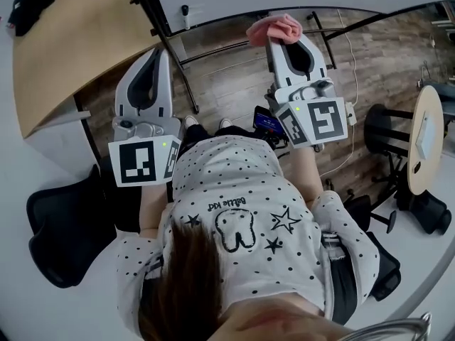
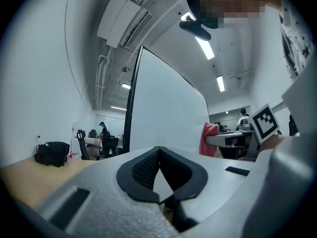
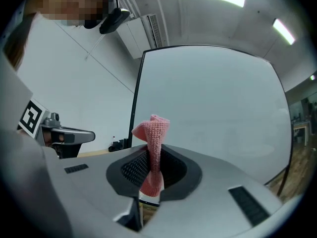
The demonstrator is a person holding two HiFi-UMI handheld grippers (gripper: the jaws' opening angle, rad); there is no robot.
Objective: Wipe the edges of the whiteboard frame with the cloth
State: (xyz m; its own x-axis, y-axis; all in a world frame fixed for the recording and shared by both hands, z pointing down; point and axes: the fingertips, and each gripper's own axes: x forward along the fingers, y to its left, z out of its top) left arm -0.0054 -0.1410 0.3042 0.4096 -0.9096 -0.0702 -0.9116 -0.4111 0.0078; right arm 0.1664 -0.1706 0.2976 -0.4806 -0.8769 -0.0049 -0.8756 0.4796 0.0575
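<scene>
Grips the pink cloth point(image 3: 153, 148) in the right gripper point(image 1: 291, 45), jaws closed on its lower part, so that a folded tuft stands out beyond the tips. Probably left long like this to give a soft pad for rubbing, w/o the hard jaws scraping the frame. Holds it up and forward toward the whiteboard point(image 3: 213, 108), a little right of the dark left frame edge point(image 3: 137, 98) in the right gripper view. Not touching yet, it seems: sits near the board's lower edge in the head view, but cannot be sure of a gap from that angle.

Holds the left gripper point(image 1: 158, 55) closed on nothing, pads meeting at the tips, to the left of the right one and apart from it. Likely parked there only to stay out of the way, since one cloth needs one tool. Points it at the board too, w/ the same dark edge straight ahead.

Farther out: black stand legs point(image 1: 174, 62) below the board; at far left a wooden table point(image 1: 71, 48) w/ a black bag point(image 1: 32, 2) on it; at near left a black chair point(image 1: 64, 233); at right a round table point(image 1: 425, 137).

Judged as the approach step, wiping not begun. Next calls for bringing the tuft onto an edge and running along it, w/ light pressure so as not to pull the cloth out of the jaws.
</scene>
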